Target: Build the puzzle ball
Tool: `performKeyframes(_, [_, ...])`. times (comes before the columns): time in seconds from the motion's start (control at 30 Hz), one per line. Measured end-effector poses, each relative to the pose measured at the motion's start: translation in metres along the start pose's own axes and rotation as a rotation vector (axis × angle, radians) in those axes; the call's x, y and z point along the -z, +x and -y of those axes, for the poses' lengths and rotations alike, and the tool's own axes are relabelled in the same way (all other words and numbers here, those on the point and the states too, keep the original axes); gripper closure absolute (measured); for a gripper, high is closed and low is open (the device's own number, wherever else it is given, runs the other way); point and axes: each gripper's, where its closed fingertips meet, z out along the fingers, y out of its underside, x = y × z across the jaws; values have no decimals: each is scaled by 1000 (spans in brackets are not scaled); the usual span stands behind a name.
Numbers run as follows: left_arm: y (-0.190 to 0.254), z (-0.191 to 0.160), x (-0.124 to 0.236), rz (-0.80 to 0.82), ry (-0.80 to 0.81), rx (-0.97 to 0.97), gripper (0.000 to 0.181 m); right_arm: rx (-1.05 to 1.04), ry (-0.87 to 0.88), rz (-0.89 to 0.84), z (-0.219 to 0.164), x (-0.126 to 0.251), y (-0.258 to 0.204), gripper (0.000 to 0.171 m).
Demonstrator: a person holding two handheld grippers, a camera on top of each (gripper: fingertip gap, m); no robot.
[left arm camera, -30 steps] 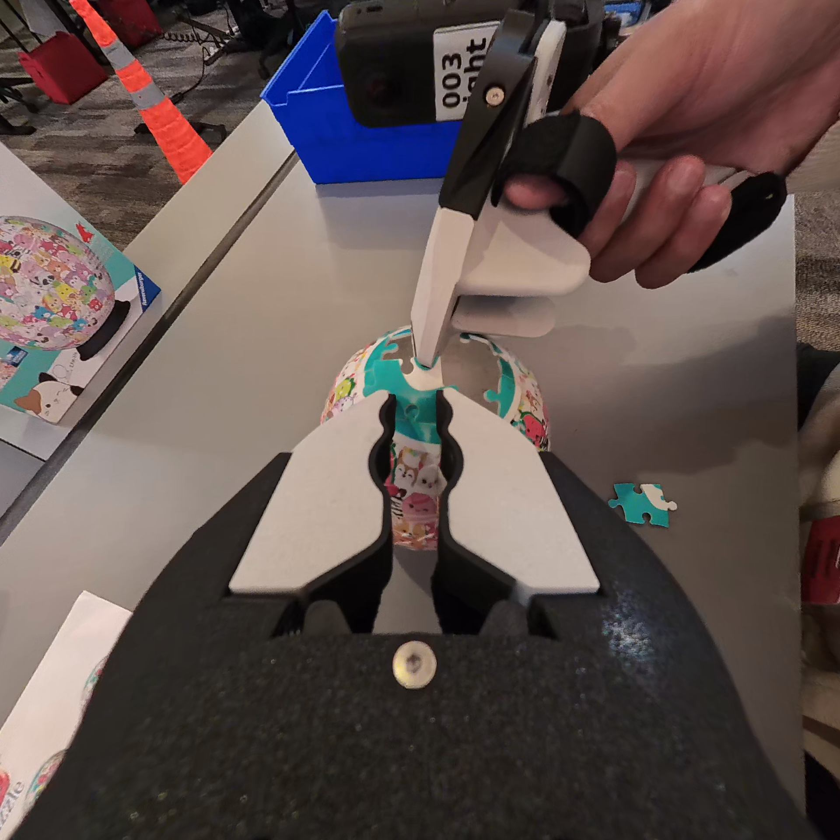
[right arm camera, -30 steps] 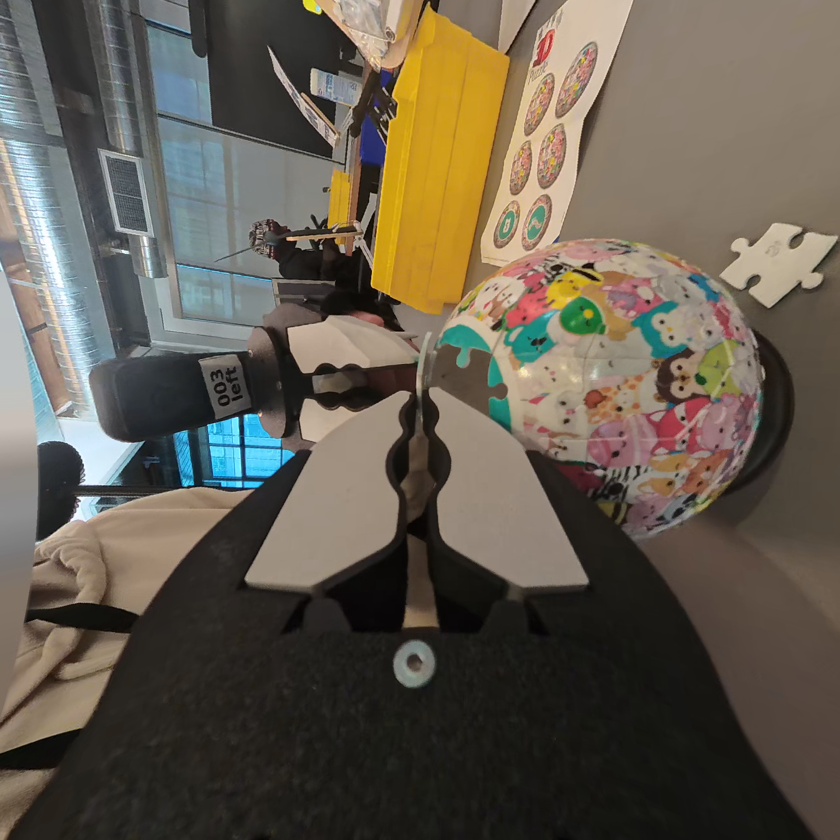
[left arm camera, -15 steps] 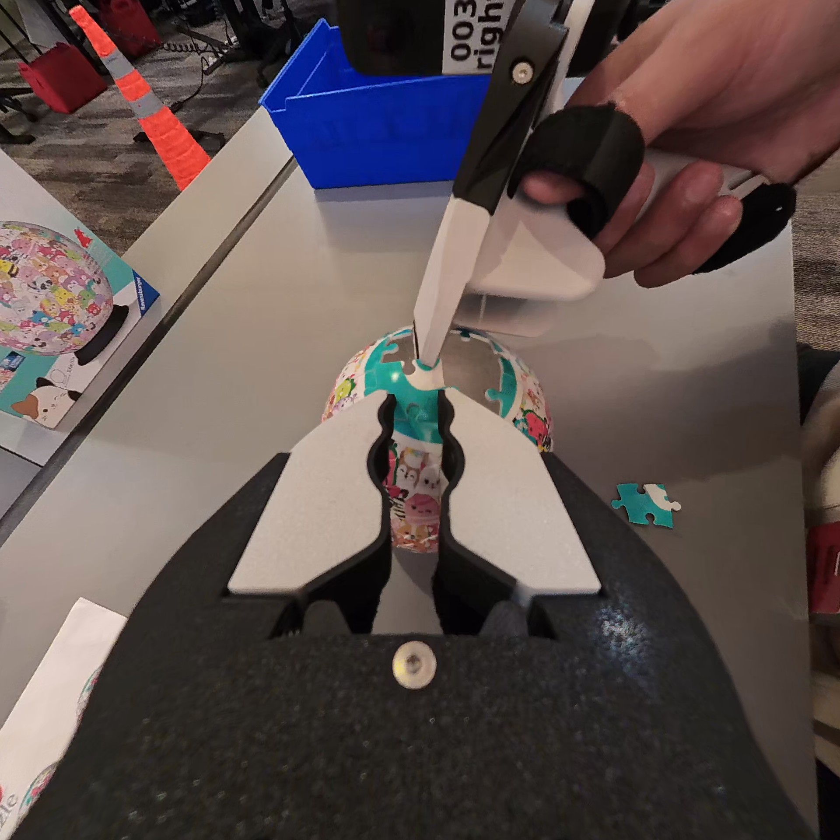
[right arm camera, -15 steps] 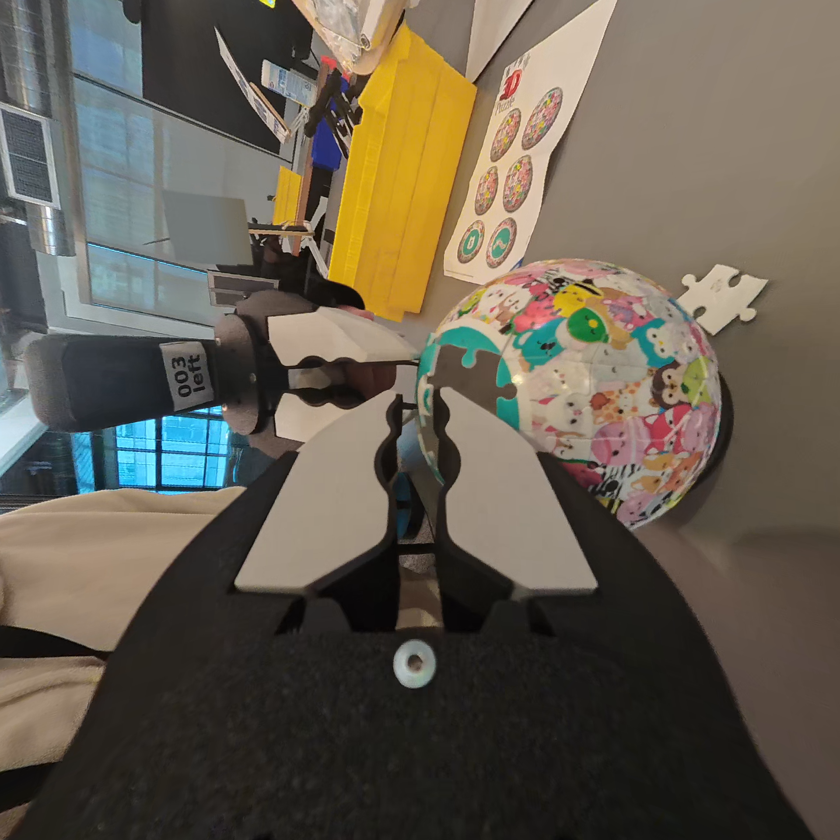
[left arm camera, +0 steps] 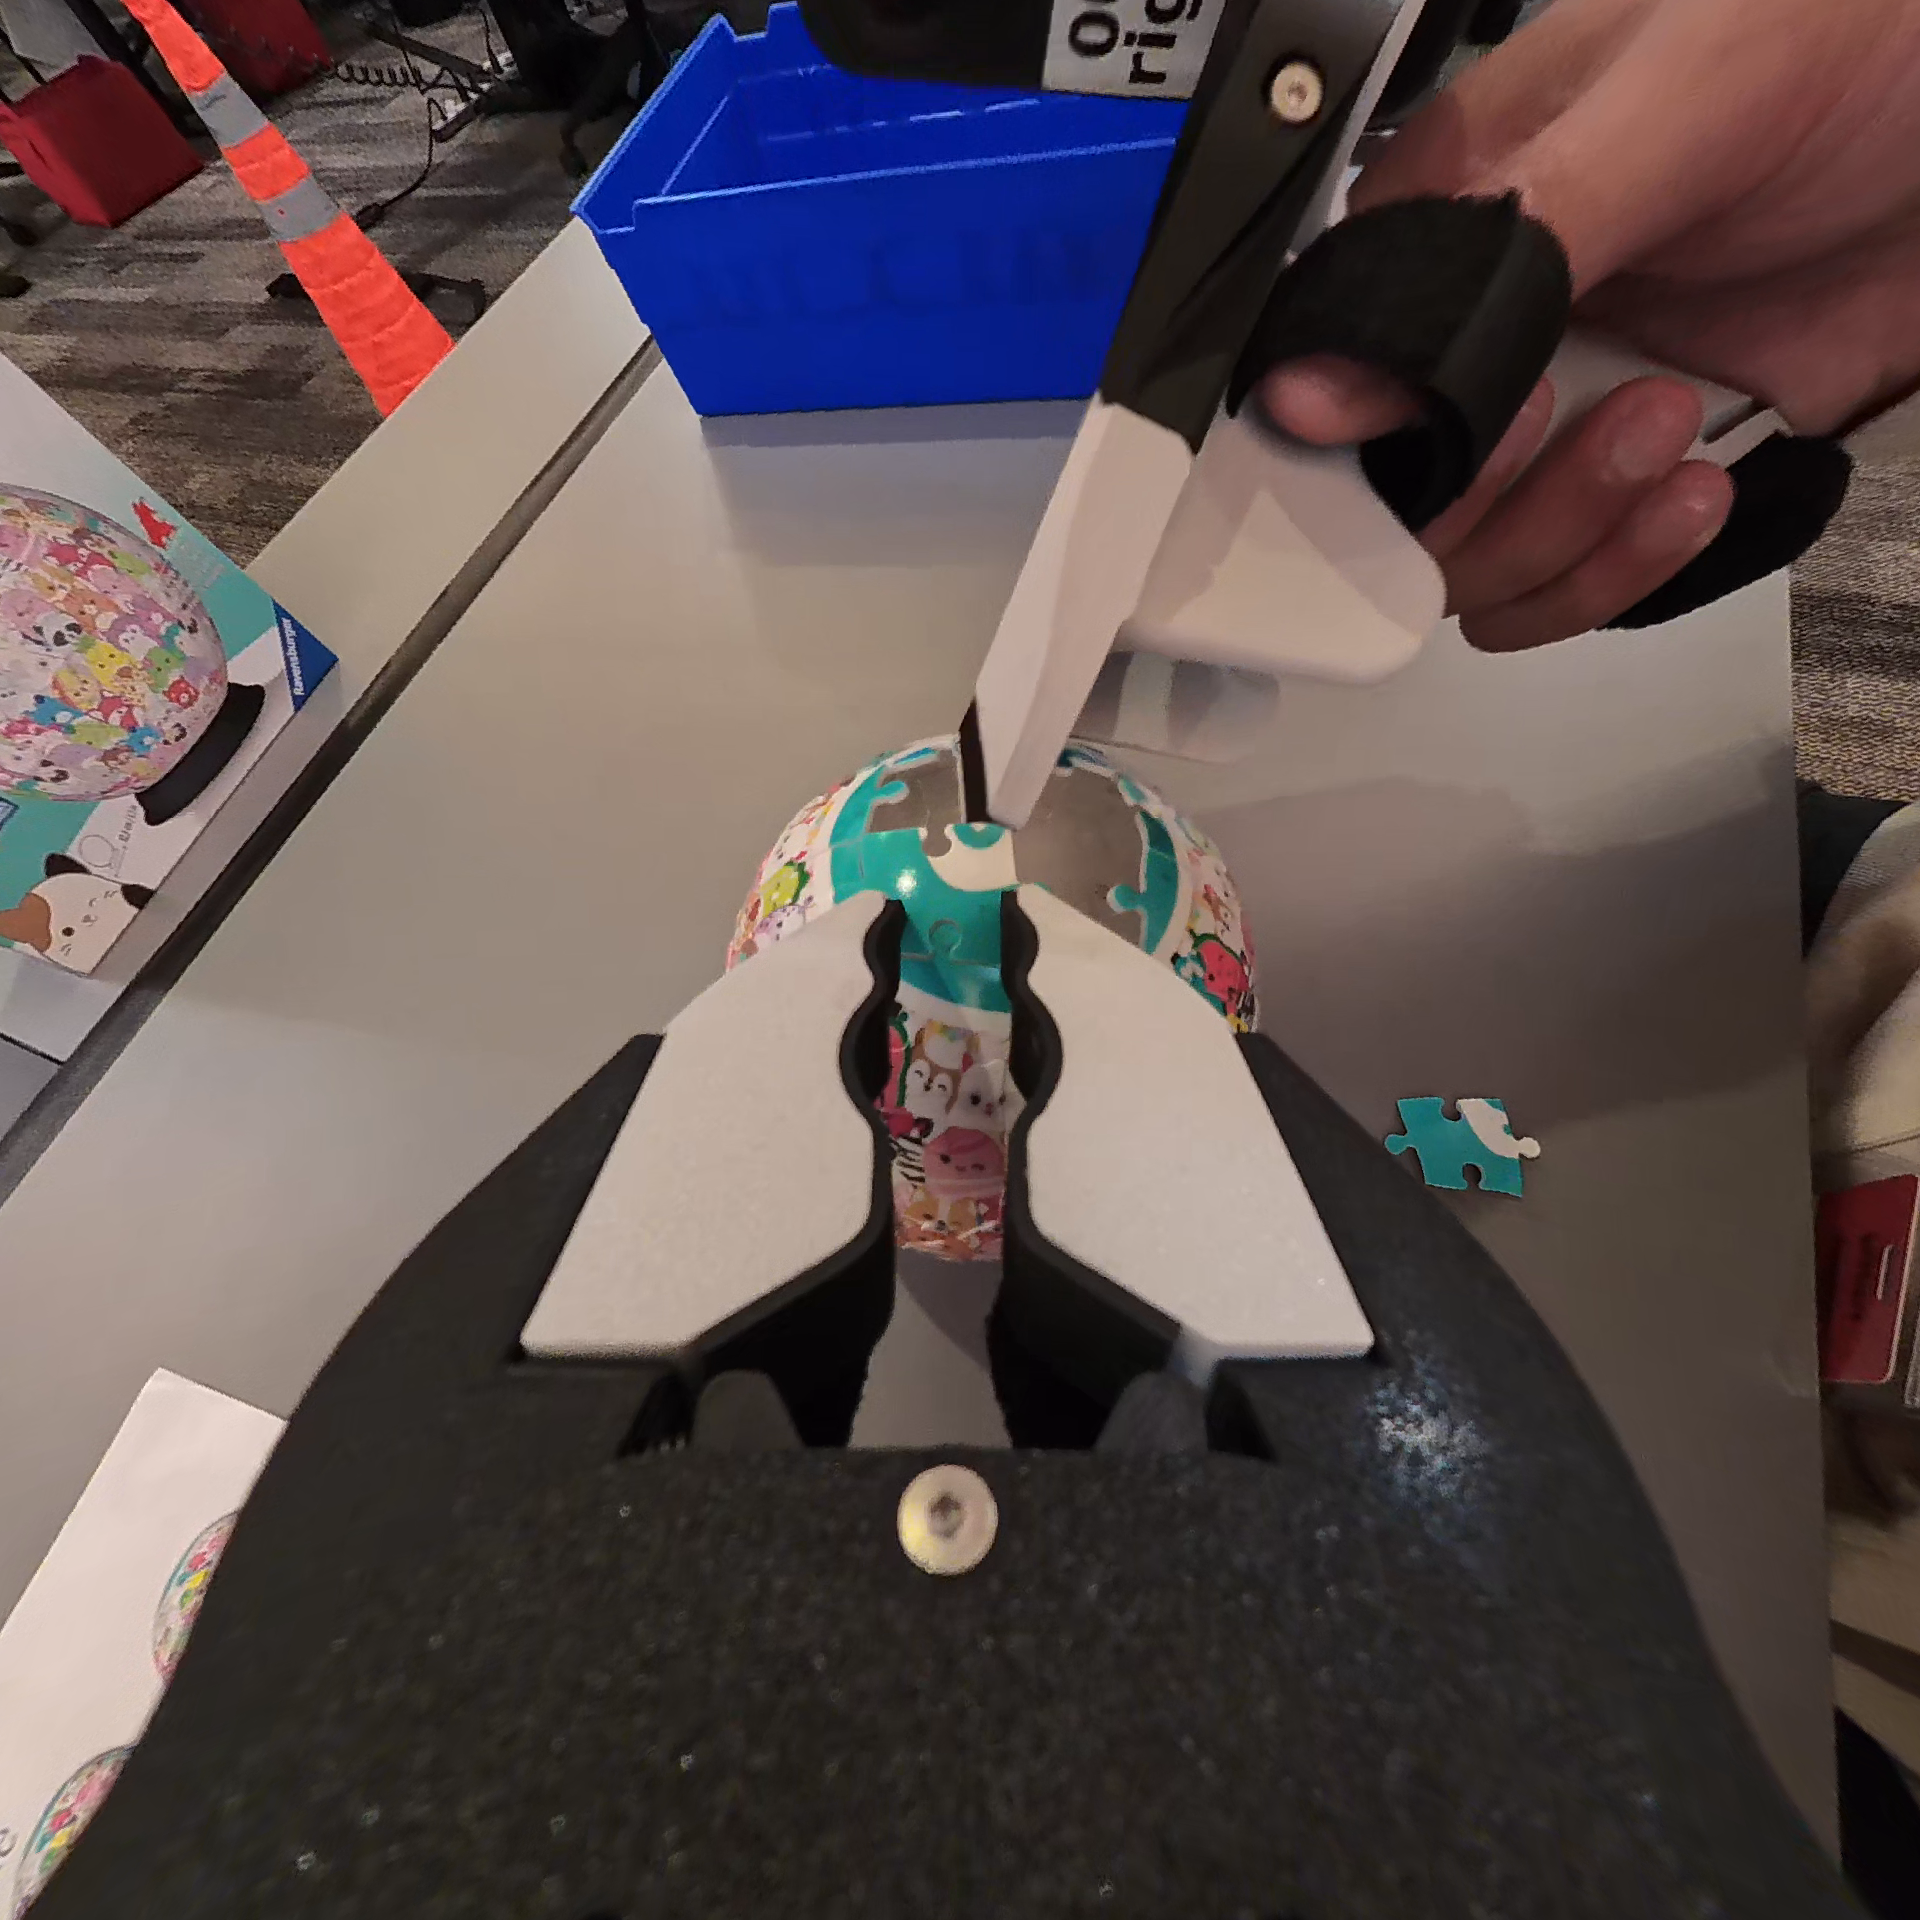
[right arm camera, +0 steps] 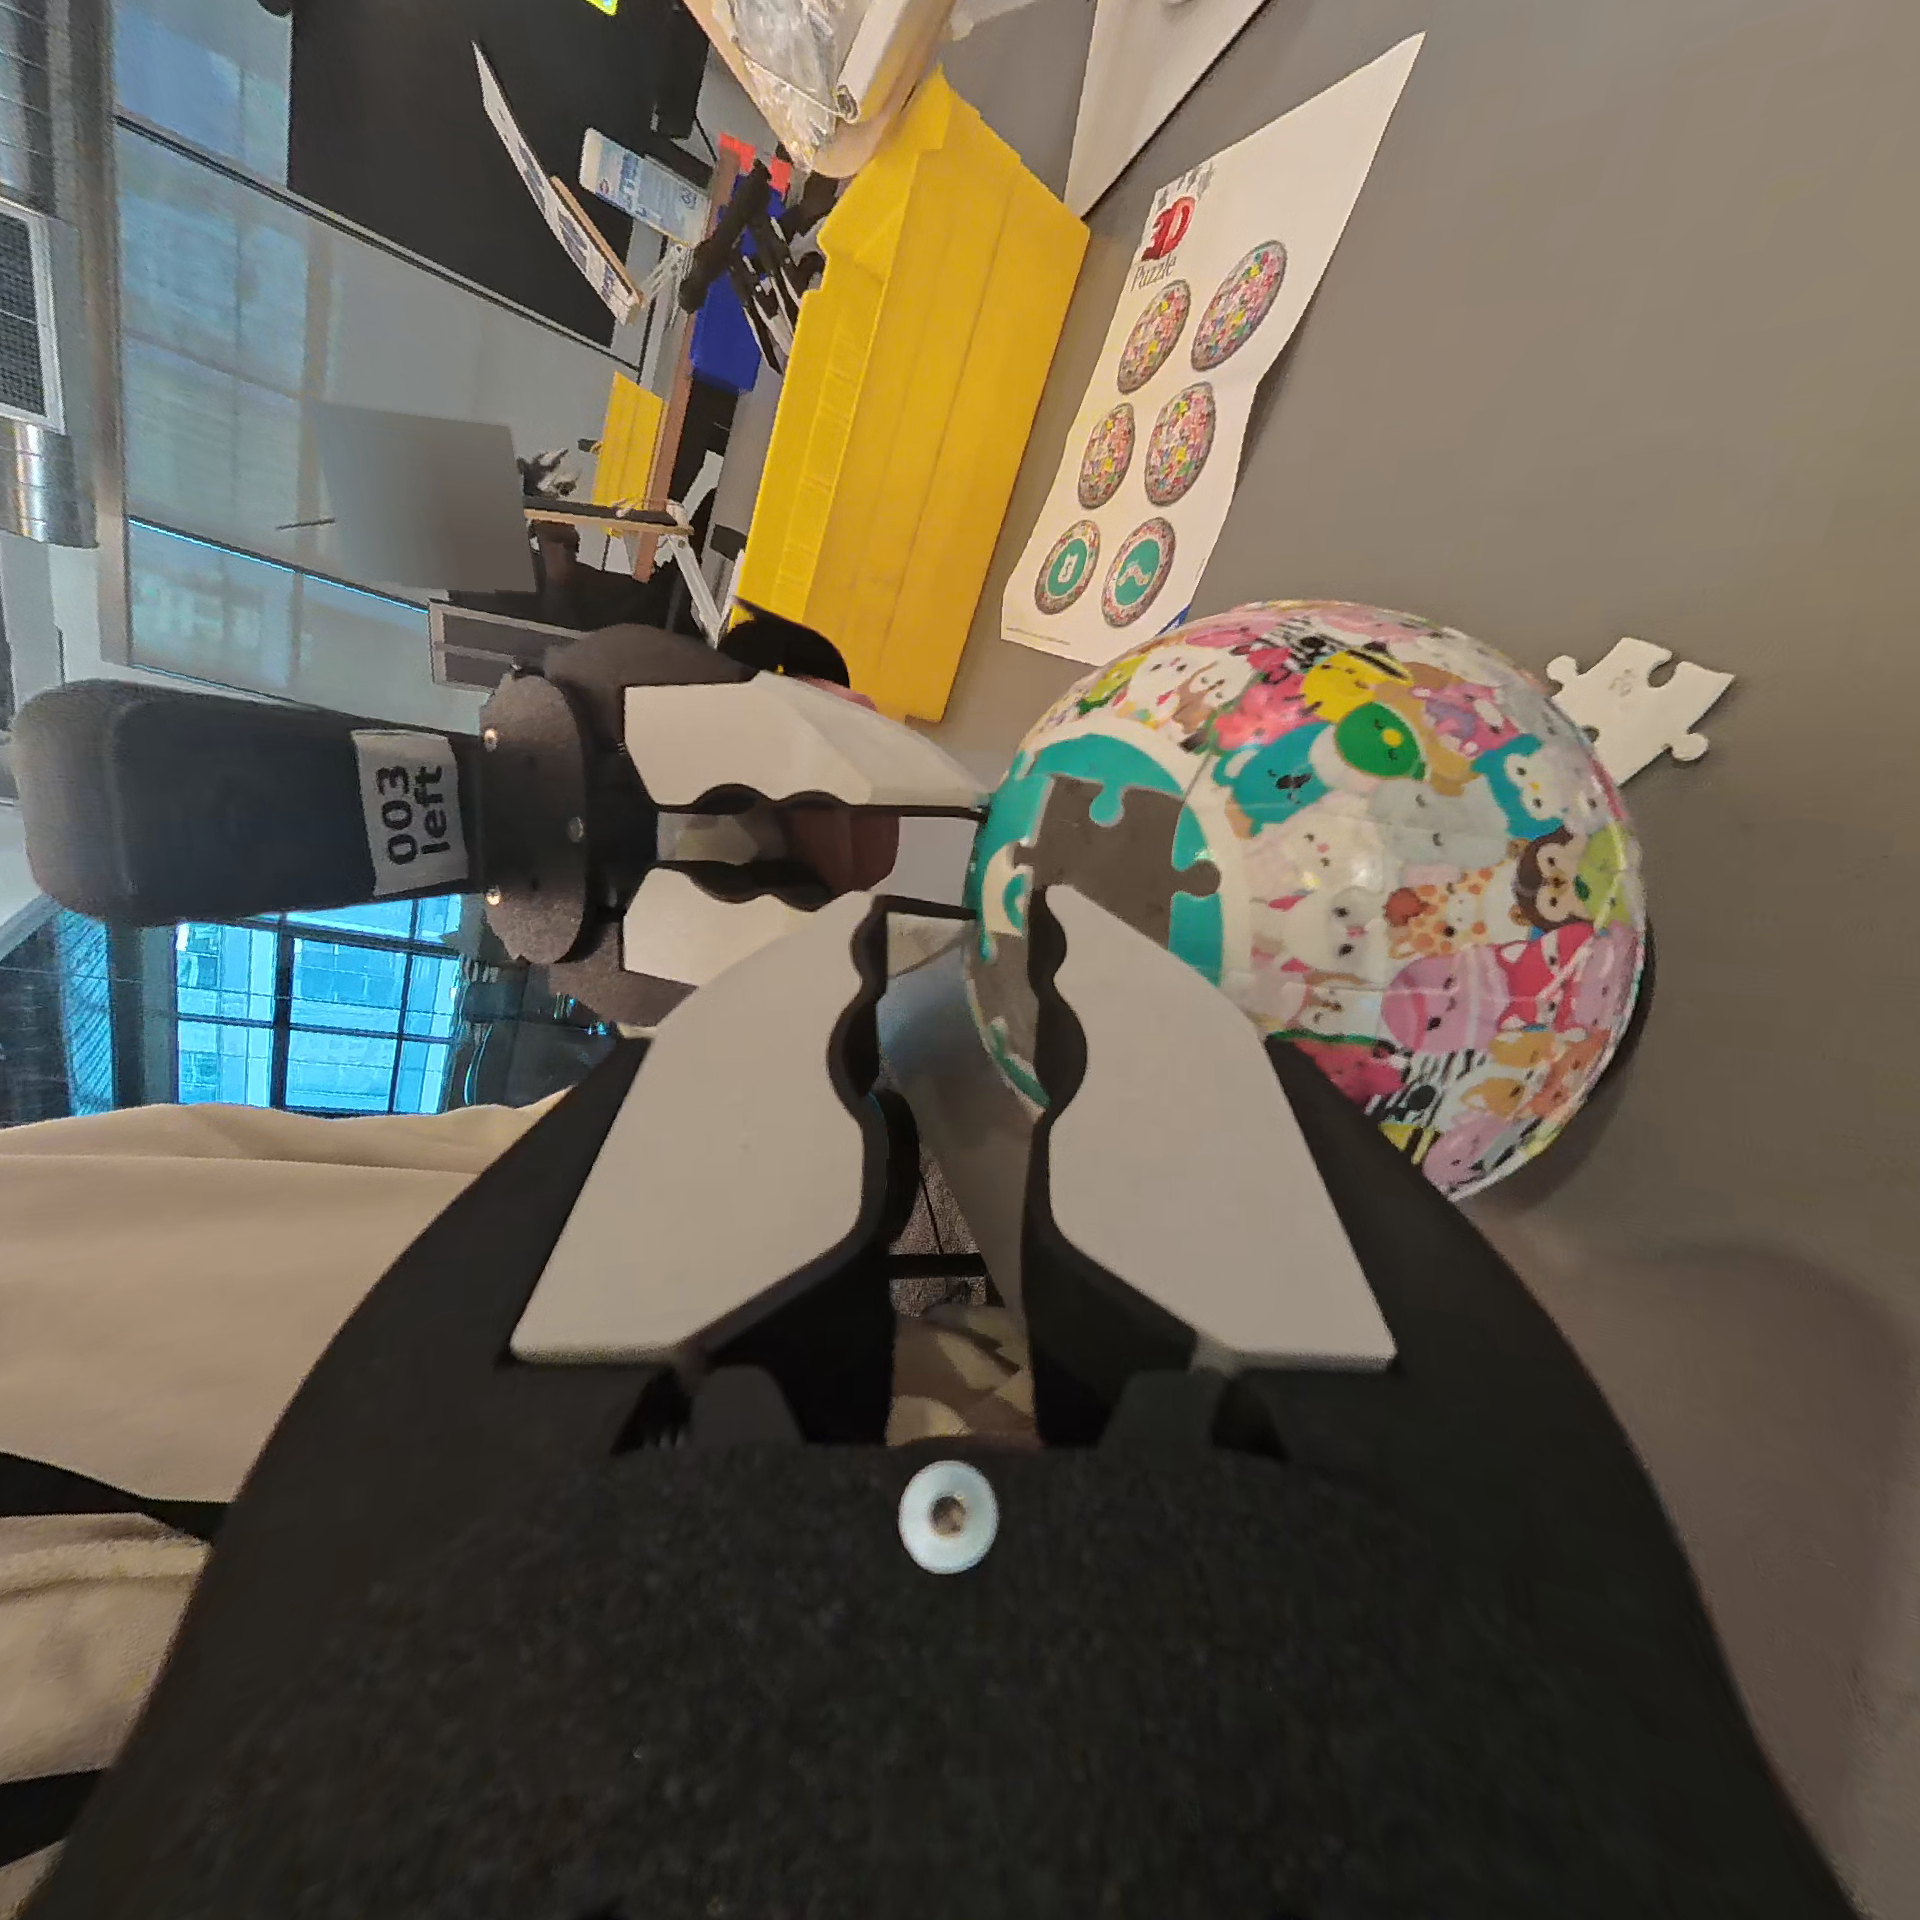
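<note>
We see the ball (left arm camera: 992,997) between the left gripper's (left arm camera: 948,914) parted jaws; the right gripper (right arm camera: 961,909), labelled, also gapes empty.

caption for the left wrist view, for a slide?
Left gripper steadies the puzzle ball while the right gripper hovers at its open top; one loose teal piece lies on the table.
</note>
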Motion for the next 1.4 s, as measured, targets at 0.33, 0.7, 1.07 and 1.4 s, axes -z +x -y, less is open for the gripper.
performKeyframes(0.33, [-5, 2, 3, 14, -24, -4, 164, 442, 25, -72, 14, 25, -8, 142])
performKeyframes(0.7, [-1, 2, -2, -6, -56, 25, 165, 749, 14, -51, -8, 42, 51, 108])
performKeyframes(1.07, [-4, -1, 6, -22, -59, 82, 162, 741, 37, -27, -20, 33, 53, 100])
performKeyframes(1.4, [-6, -5, 6, 4, -58, 88, 179, 763, 27, -31, -20, 29, 48, 95])
